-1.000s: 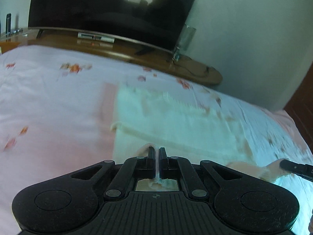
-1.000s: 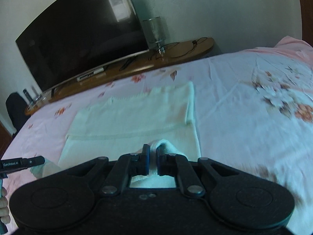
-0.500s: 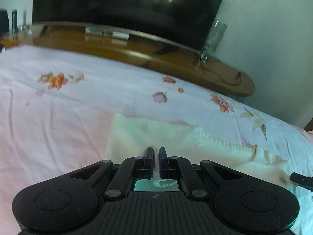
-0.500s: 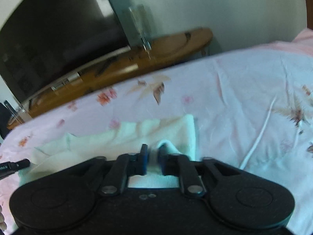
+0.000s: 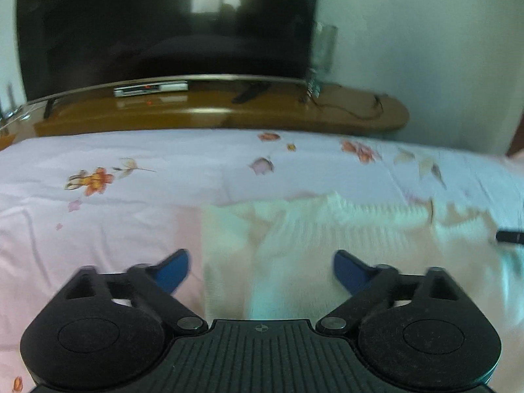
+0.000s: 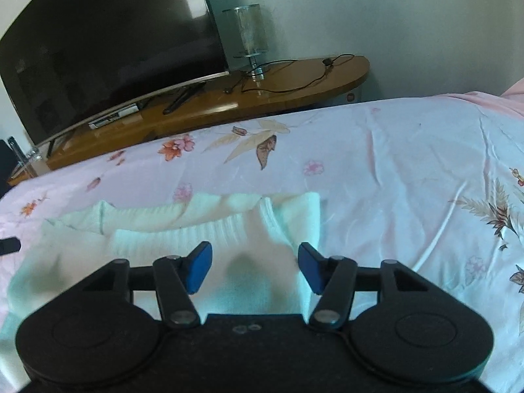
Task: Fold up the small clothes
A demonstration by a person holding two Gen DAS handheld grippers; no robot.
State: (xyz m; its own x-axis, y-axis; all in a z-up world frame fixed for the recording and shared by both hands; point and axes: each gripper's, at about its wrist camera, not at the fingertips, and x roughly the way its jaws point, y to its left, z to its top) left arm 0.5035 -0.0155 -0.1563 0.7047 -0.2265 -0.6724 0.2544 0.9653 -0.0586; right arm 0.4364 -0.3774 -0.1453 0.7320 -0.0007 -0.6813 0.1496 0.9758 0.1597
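A small cream knit sweater (image 5: 327,239) lies folded over on the pink floral bedsheet (image 5: 98,229). It also shows in the right wrist view (image 6: 249,239). My left gripper (image 5: 262,271) is open and empty over the sweater's left edge, its blue pads wide apart. My right gripper (image 6: 255,265) is open and empty over the sweater's right part. The tip of the right gripper (image 5: 511,237) shows at the right edge of the left wrist view, and the tip of the left gripper (image 6: 8,245) at the left edge of the right wrist view.
Beyond the bed's far edge stands a wooden TV bench (image 6: 229,101) with a large dark TV (image 6: 108,49), a glass lamp (image 6: 249,39) and cables. The bedsheet (image 6: 409,170) spreads to the right of the sweater.
Both grippers were shut on the sweater's near edge and carried it forward over the garment. Both have now opened and let it go, and the folded layer lies on the sweater.
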